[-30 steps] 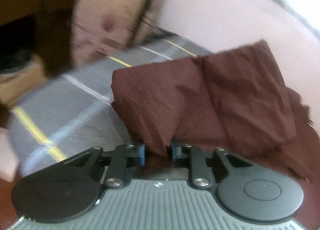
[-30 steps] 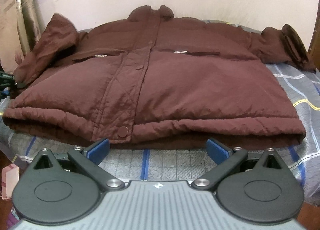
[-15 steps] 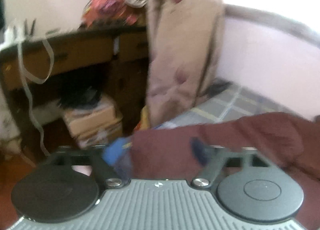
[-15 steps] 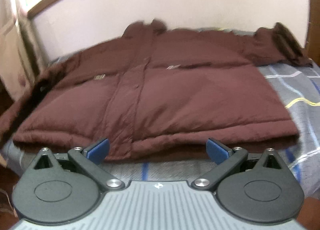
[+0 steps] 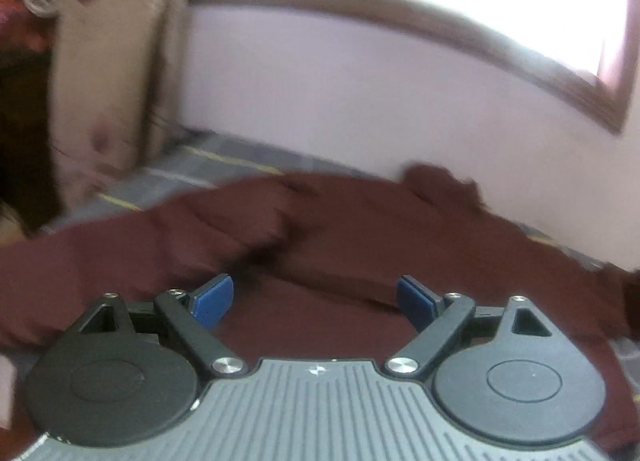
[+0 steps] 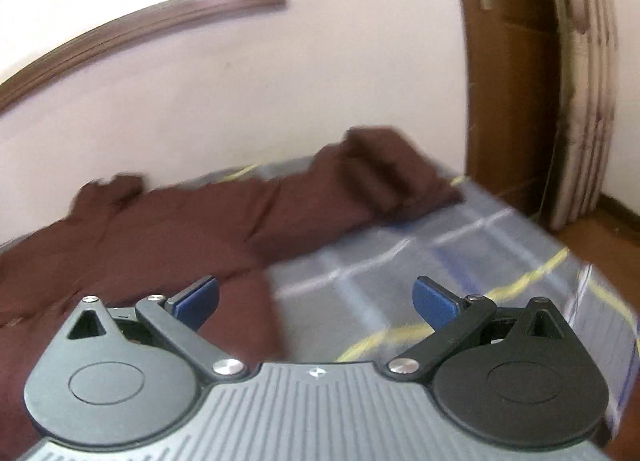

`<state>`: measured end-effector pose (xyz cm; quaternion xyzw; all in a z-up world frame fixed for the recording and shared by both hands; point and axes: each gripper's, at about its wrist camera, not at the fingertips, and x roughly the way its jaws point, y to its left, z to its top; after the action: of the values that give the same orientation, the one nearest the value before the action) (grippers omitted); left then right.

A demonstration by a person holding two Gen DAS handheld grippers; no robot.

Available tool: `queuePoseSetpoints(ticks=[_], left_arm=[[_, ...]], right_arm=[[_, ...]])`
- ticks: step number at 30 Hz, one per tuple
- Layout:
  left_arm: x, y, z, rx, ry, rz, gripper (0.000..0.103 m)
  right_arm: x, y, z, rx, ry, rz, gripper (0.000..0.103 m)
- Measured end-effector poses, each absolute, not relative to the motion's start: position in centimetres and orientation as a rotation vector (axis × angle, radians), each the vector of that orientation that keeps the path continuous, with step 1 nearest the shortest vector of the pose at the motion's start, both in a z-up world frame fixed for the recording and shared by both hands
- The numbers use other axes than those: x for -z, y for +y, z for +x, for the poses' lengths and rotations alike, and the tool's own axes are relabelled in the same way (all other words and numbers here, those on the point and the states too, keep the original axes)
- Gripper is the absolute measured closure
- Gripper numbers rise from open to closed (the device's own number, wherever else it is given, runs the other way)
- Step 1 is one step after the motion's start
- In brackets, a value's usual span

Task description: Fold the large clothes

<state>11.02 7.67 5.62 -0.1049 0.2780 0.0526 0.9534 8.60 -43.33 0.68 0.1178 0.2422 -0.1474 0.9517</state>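
Each claw (image 5: 315, 299) (image 6: 316, 299) has blue pads, black screwed arms, ribbed grey housing.

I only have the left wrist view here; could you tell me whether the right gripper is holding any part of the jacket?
Observer: No, the right gripper is open and empty, its jaws spread wide above the jacket's edge.
Operator: Thank you. What lies ahead of it?
Observer: The jacket's sleeve stretches out flat across the plaid bedsheet.
Operator: Is there anything beyond the bed on that side?
Observer: A brown wooden door stands past the bed's far corner.
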Motion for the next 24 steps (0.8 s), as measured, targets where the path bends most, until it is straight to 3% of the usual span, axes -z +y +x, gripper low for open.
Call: queuePoseSetpoints(ticks=[8,12,13,14,15,16,18,24], left_arm=[[-3.6,1.7,12.8,-0.02,0.611,-0.105,0.012],[-2.7,0.7,14.2,-0.016,0.644,-0.087,0.012],[-2.5,0.5,14.6,-0.019,0.652,-0.084,0.012],[-2.4,0.2,14.9,-0.024,0.657,-0.078,0.012],[-2.4,0.0,15.2,-0.029,0.664,-0.068,0.012],[-2.3,-0.2,15.4,-0.032,0.669,-0.06,0.012],[-2.2,-0.4,15.4,-0.034,0.674,-0.049,0.012],[-1.9,0.1,15.6,-0.049,0.665,-0.031,0.01]], right_arm=[[1.7,-47.4,18.7,0.431,0.466,-0.04,0.0],[4.3,-49.3,24.4,0.474,0.563,-0.148,0.0],[4.9,-50.2,25.4,0.461,0.586,-0.144,0.016],[5.3,-51.1,26.0,0.443,0.614,-0.123,0.052],[5.5,-52.6,26.7,0.441,0.663,-0.078,0.069],[5.2,-53.8,26.7,0.446,0.671,-0.031,0.077],[3.6,-57.1,25.7,0.429,0.625,0.111,0.083],[-2.8,-65.1,19.6,0.383,0.478,0.478,0.087]])
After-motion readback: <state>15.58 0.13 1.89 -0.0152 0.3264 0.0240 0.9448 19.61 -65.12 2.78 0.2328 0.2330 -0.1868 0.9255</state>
